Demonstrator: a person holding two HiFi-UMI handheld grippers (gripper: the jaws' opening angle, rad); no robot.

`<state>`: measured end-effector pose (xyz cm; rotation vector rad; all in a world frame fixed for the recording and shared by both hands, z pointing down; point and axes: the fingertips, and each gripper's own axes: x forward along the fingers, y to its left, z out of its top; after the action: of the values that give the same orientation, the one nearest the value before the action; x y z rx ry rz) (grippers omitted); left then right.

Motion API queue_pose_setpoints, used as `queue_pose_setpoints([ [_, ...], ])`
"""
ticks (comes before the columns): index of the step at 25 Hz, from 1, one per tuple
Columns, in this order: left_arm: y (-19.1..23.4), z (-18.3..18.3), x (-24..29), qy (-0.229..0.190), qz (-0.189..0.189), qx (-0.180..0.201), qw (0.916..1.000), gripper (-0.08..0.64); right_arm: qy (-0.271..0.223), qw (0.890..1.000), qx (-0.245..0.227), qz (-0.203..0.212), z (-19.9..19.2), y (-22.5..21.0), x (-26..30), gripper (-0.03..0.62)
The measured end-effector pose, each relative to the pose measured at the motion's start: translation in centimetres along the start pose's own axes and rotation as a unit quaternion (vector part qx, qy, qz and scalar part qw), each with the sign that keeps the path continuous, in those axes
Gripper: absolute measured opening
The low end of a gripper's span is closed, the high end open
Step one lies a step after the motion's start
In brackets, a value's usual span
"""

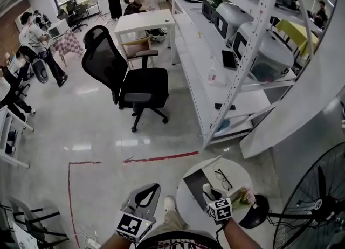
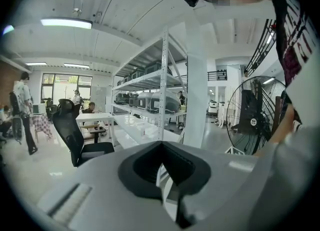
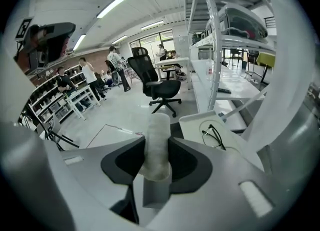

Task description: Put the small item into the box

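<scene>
White and faintly translucent, the one small cylinder (image 3: 159,130) is pinched between the jaws of the right tool (image 3: 156,151), its long axis running along them toward the frame's top, over the round bench (image 1: 237,170) at lower right. On the bench lie one dark box (image 1: 195,184), one pair of glasses (image 1: 222,178) and pink flowers (image 1: 243,196). The left tool (image 2: 161,147), at lower left, is closed on nothing.

Along the bottom of the frame, my left gripper (image 1: 146,192) and right gripper (image 1: 208,190) have pale grey shells with black jaw linings. Each carries a black-and-white marker cube (image 1: 133,225). Between them are khaki trousers (image 1: 171,222) and a white shoe (image 1: 169,203).
</scene>
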<state>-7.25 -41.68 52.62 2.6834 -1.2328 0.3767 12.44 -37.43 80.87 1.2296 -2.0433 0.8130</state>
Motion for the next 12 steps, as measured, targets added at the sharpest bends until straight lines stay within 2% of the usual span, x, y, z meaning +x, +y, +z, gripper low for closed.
queue_pose_setpoints([
  [12,0.7,-1.8,0.1,0.016,0.003,-0.012,0.9998,0.0,0.066,0.998,0.001,0.004,-3.7,-0.7,3.8,0.166],
])
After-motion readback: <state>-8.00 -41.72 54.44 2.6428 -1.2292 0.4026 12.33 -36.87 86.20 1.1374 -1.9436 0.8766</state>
